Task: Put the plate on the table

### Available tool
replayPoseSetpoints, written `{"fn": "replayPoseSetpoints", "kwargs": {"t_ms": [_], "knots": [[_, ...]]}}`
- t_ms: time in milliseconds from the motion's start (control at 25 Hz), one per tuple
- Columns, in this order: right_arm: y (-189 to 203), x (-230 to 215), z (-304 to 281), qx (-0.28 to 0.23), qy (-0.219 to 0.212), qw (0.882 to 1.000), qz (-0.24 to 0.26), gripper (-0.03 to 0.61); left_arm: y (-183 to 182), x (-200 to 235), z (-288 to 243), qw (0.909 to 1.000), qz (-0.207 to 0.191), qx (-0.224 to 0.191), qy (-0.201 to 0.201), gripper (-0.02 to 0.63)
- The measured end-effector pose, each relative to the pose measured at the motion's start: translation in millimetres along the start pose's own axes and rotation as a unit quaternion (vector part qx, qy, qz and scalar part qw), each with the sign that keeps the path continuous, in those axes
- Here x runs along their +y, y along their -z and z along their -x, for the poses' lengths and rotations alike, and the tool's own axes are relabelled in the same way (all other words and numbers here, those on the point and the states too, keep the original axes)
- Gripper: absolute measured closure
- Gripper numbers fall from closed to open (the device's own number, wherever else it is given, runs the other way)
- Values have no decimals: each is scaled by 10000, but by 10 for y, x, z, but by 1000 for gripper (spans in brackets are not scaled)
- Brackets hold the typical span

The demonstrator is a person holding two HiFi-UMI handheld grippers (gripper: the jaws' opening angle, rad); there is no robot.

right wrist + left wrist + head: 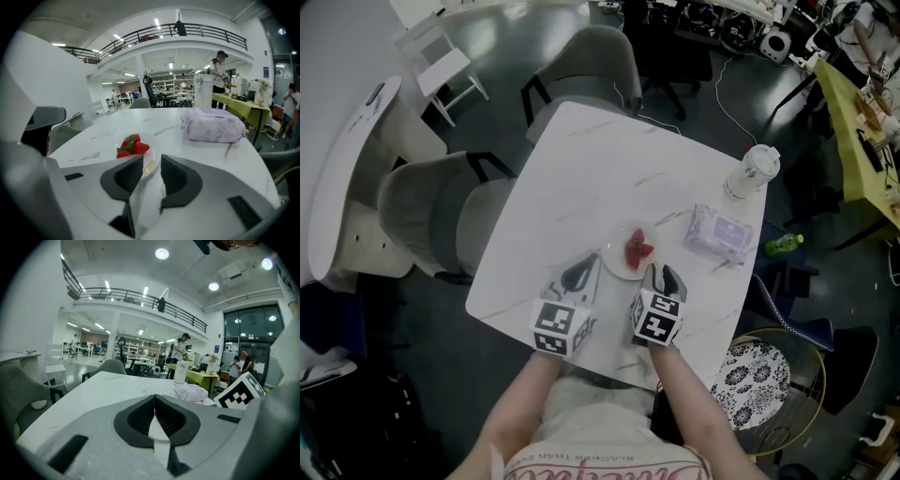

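**A:** What's nearest?

**B:** Two grippers, side by side over the near edge of the white marbled tabletop (572, 169). The left gripper (581, 275) has its jaws pressed together with nothing between them. Its tips are just beside the plate's left edge.

**A:** And the other one?

**B:** The right gripper (662, 278) has its jaws clamped on the near rim of the plate (617, 262). The right gripper view shows that rim running up between the two dark pads.

**A:** So where is the plate?

**B:** Over the near-middle of the tabletop, just ahead of the two grippers. It is small and white, with red strawberries (638, 249) on it. I can't tell whether its base touches the tabletop.

**A:** Farther out?

**B:** To the right lies a pale purple pack of wipes (719, 234), flat, near the plate but apart from it. Beyond that, by the right edge, a white lidded tumbler (751, 172) stands upright. A grey chair (586, 61) sits at the far corner. Off to the right, a green bottle (783, 246) lies on the floor.
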State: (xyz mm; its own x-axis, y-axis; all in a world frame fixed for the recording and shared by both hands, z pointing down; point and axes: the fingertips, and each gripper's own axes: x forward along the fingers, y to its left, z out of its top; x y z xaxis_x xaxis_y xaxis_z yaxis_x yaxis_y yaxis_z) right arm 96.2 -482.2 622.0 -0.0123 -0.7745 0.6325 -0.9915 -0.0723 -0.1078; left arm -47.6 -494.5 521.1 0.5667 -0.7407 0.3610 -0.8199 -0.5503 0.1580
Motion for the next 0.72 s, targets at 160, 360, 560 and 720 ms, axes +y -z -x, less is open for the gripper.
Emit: {"fn": "replayPoseSetpoints", "kwargs": {"t_ms": [160, 360, 560, 720], "knots": [[-141, 202, 344, -410, -511, 9957, 651, 477, -14, -122, 131, 9999, -73, -111, 103, 609], [-334, 398, 872, -1011, -1023, 9832, 1127, 503, -76, -339, 299, 9987, -323, -305, 254, 607], [-450, 457, 1396, -1351, -1340, 9757, 1090, 520, -168, -677, 542, 9956, -572, -497, 553, 607], [-492, 492, 1778, -1466, -1661, 9701, 992, 545, -223, -913, 741, 9918, -1101, -389, 510, 607]]}}
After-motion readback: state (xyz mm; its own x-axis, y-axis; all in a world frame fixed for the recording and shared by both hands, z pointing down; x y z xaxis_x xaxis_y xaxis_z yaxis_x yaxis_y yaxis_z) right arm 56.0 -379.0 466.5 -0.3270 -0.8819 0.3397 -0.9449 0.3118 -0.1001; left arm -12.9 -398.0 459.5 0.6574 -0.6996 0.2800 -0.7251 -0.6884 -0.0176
